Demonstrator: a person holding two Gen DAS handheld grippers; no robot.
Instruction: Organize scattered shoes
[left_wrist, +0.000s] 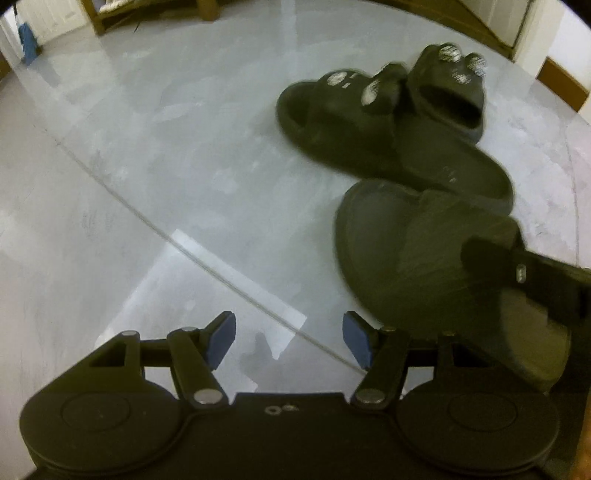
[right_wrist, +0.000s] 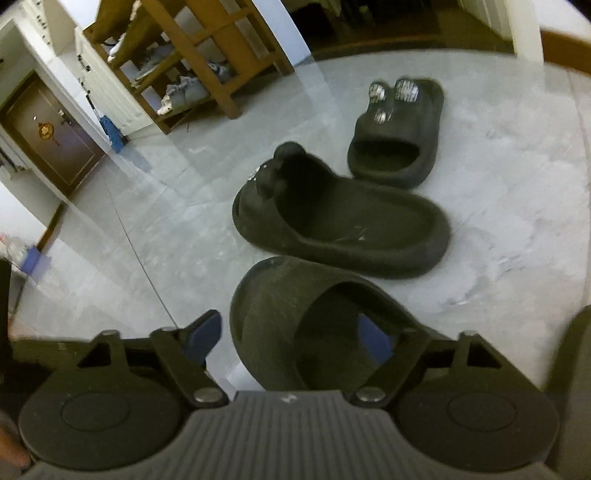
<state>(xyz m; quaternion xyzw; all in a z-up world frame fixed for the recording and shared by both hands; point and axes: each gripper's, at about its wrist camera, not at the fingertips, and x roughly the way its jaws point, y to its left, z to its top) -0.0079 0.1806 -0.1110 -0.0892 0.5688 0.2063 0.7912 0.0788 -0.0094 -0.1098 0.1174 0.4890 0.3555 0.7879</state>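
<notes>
Three black slippers lie on the pale tiled floor. In the right wrist view the nearest, a plain slipper (right_wrist: 273, 306), has the side of its upper between my right gripper's (right_wrist: 288, 338) fingers. One blue pad (right_wrist: 373, 338) is inside the slipper's mouth. The other pad (right_wrist: 203, 336) stands just outside with a thin gap showing. Beyond lie a slipper with charms (right_wrist: 343, 229) and its mate (right_wrist: 399, 147). My left gripper (left_wrist: 289, 341) hangs open over bare floor, left of the plain slipper (left_wrist: 406, 251). The right gripper's finger (left_wrist: 491, 254) reaches in over that slipper.
A wooden shoe rack (right_wrist: 184, 62) holding light-coloured shoes stands at the back left, next to a white wall and a brown door (right_wrist: 48, 140). A blue object (right_wrist: 110, 133) leans by the wall. Bare tiles (left_wrist: 166, 184) stretch to the left of the slippers.
</notes>
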